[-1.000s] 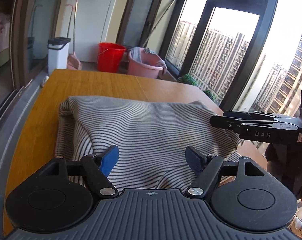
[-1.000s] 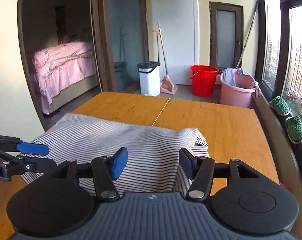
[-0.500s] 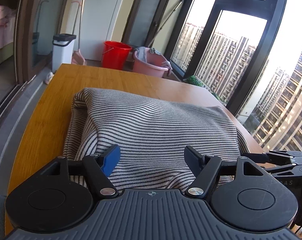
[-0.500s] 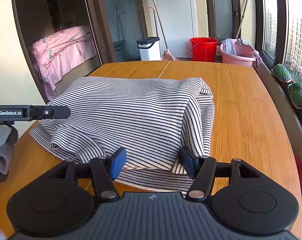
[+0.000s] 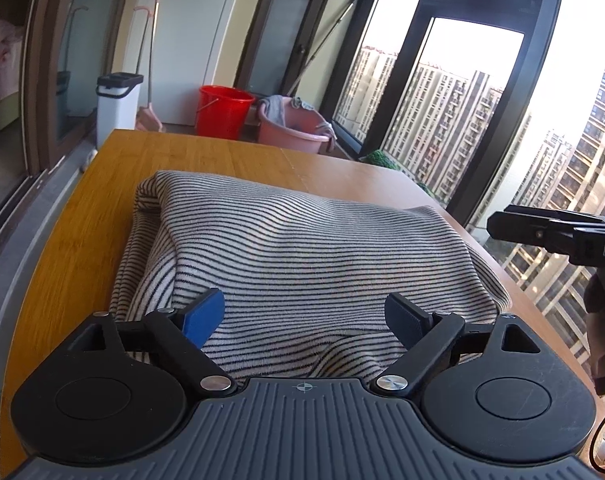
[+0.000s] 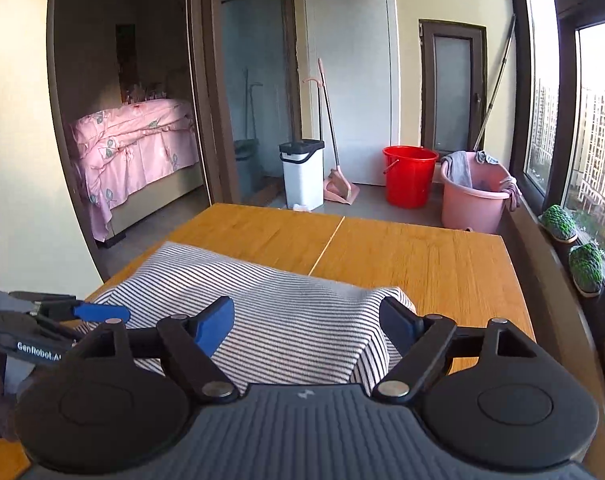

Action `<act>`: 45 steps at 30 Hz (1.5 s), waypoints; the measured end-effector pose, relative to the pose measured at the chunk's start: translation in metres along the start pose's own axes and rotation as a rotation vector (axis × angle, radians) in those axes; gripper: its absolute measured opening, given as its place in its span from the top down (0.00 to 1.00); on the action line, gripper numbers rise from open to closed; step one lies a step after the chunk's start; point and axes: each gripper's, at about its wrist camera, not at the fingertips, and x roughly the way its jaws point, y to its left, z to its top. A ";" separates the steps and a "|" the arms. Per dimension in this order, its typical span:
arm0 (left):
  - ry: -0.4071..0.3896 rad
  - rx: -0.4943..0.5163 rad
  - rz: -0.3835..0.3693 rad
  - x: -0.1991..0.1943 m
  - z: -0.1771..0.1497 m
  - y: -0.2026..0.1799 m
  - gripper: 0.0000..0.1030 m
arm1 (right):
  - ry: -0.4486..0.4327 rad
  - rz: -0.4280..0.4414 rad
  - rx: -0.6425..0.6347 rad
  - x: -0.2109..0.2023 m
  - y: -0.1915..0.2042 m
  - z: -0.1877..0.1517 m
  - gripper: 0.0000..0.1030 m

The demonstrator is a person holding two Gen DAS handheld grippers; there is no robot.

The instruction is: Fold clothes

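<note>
I hold both claws, left (image 5: 304, 314) and right (image 6: 306, 322), wide apart and empty over the shirt (image 5: 302, 252) on the table (image 6: 422, 256), buckets (image 6: 409, 176) beyond.

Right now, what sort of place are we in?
Probably a high-rise flat's enclosed balcony: apartment towers outside, a bed through the doorway, a red bucket and pink basin beyond the table.
</note>
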 end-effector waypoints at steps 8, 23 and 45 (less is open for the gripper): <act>-0.006 -0.035 -0.019 -0.011 -0.001 0.002 0.07 | 0.195 -0.028 0.124 0.052 -0.027 -0.025 0.22; 0.009 -0.065 -0.024 -0.014 -0.006 0.002 0.05 | 0.015 -0.129 0.027 0.000 -0.023 -0.012 0.22; 0.072 -0.024 -0.041 -0.015 -0.007 -0.004 0.06 | 0.173 -0.061 -0.008 0.031 -0.017 -0.039 0.52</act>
